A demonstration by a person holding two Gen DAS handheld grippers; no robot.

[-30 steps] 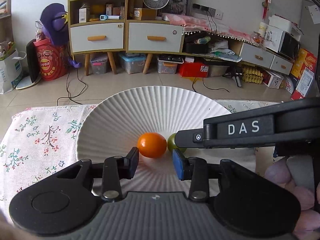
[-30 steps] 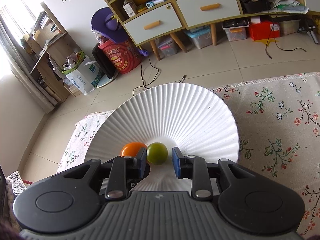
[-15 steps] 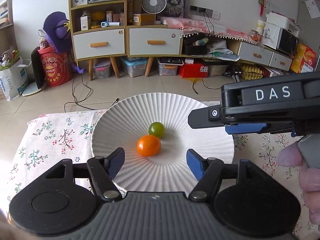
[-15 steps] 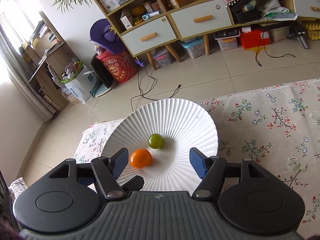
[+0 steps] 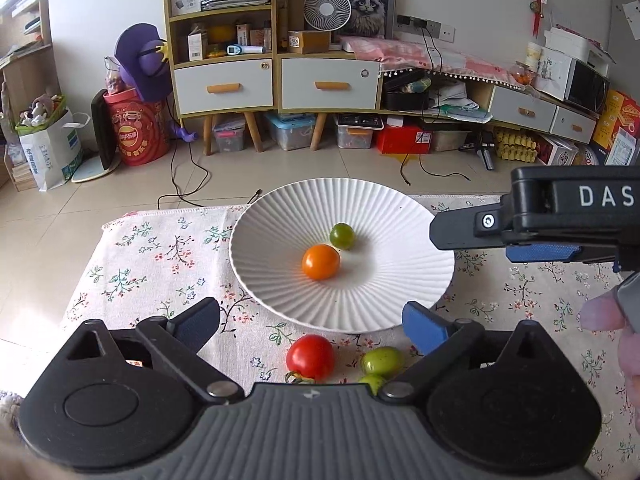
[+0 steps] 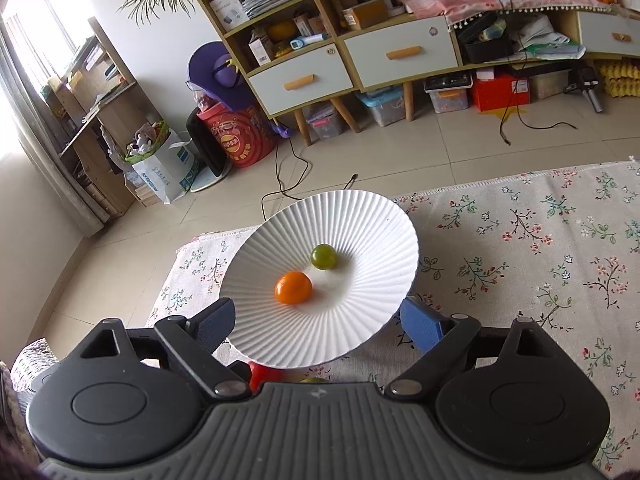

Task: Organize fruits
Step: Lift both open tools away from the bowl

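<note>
Floral-print cloth (image 5: pixel 152 264) over a low worktop, tiled floor and cluttered cabinets behind.

Item: ribbed white plate (image 5: pixel 400 216), far edge of the cloth. Holds one orange cherry tomato (image 5: pixel 320 261) and one dark green cherry tomato (image 5: pixel 342 236), just apart from each other near the middle.

Item: left gripper (image 5: pixel 312 320), jaws spread wide, empty. A second ago they stood narrow, close around the orange tomato; both tools have since pulled back and up, so the whole plate now shows.

Item: right gripper (image 6: pixel 316 318), jaws likewise wide and empty (a second ago closed in on the green tomato). Both fruits read as delivered and released.

Outstanding, on the cloth just short of the plate: red tomato (image 5: pixel 310 357), two pale green tomatoes (image 5: pixel 382 361), one half hidden by the left tool. Probably next.

Legible writing: "DAS" in white on the right tool's body (image 5: pixel 606 196); "5009" on a cardboard box (image 5: pixel 295 41). Red drum (image 5: pixel 136 136) bears a round logo, unreadable.
</note>
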